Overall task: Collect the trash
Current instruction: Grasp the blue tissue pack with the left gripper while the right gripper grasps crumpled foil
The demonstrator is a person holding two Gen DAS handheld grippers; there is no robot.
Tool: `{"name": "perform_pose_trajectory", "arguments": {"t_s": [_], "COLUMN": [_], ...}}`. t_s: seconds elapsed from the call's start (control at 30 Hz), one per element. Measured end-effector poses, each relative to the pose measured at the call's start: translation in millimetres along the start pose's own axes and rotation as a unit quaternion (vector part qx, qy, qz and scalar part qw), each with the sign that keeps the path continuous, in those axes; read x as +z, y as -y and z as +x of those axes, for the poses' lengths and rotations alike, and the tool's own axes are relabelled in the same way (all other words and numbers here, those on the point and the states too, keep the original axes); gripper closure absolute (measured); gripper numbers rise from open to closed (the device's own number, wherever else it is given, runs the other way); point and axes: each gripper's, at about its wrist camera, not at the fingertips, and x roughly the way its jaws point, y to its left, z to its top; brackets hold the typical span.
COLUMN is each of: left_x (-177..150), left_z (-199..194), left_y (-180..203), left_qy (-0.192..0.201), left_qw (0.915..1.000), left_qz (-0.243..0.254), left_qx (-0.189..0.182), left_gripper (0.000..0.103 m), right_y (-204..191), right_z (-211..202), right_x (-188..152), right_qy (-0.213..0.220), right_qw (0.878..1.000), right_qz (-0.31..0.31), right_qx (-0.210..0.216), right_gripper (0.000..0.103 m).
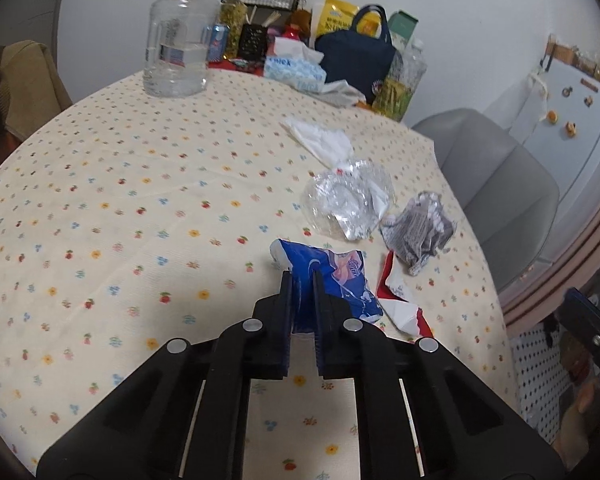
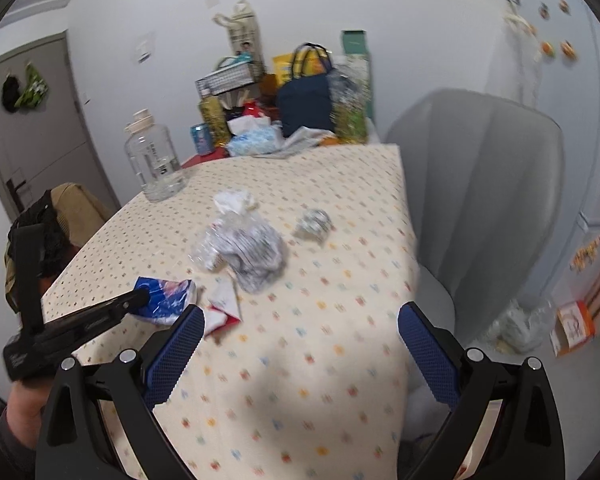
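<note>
1. Nearest: left gripper [image 1: 301,280] pinching blue wrapper [image 1: 332,280], jaws pressed on its near end; wrapper low at near-right part of table [image 1: 120,200], can't tell if lifted or resting on cloth.
2. Right of that: red-and-white wrapper [image 1: 400,304] flat on cloth, just beside blue one, untouched.
3. Farther, slightly right: clear plastic bag [image 1: 348,204], crumpled, near middle-right of table; white tissue [image 1: 320,140] touching its far side.
4. Right again: grey crumpled packet [image 1: 418,232] near table's right edge, just beside clear bag.
5. Right gripper [image 2: 300,344] spread wide, nothing between pads, hovering over near edge of table; right-wrist view blurred, so fine detail unclear.
6. Far end: big water jug [image 1: 178,40] at far left, then tissue pack [image 1: 294,70] and dark tote bag [image 1: 358,60] w/ other clutter at far side — prob. not trash.
7. Grey chair [image 1: 496,184] off table's right side.
8. Progress, judged: early. One piece gripped, none seen binned; no bin or trash bag in either view.
9. Left to do: drop blue wrapper somewhere, then red-white wrapper, clear bag, tissue, grey packet — approx four more pieces.
</note>
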Motion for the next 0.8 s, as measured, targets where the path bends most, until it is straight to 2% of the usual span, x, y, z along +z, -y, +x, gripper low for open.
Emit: {"name": "perform_pose_trajectory", "arguments": {"t_s": [0.3,0.5,0.63,0.7,0.73,0.77,0.8], "left_x": [8,10,10,9,9,9,9], "left_z": [-32,-37,-37,-37,-38,-37,-38], "left_y": [-46,-68,-75,-75,-75,-74,-74], "left_qy": [0.047,0.058,0.060,0.060,0.060,0.060,0.059], "left_qw": [0.9976,0.9954,0.9946,0.9946,0.9946,0.9947,0.9947], "left_qz": [-0.049,-0.074,-0.082,-0.083,-0.083,-0.082,-0.082], "left_qx": [0.013,0.021,0.022,0.020,0.018,0.018,0.016], "left_gripper": [0.094,0.094,0.094,0.094,0.094,0.094,0.094], "right_y": [-38,-46,-48,-48,-47,-47,-46], "right_z": [53,72,88,100,105,110,111], "right_x": [21,34,41,40,39,38,36], "right_qy": [-0.027,-0.019,-0.029,-0.046,-0.058,-0.073,-0.083], "right_qw": [0.998,0.999,0.998,0.997,0.996,0.995,0.995], "right_qz": [-0.049,-0.045,-0.051,-0.057,-0.059,-0.060,-0.060], "right_qx": [-0.003,-0.013,-0.021,-0.023,-0.020,-0.015,-0.006], "right_gripper": [0.012,0.013,0.014,0.018,0.024,0.037,0.045]}}
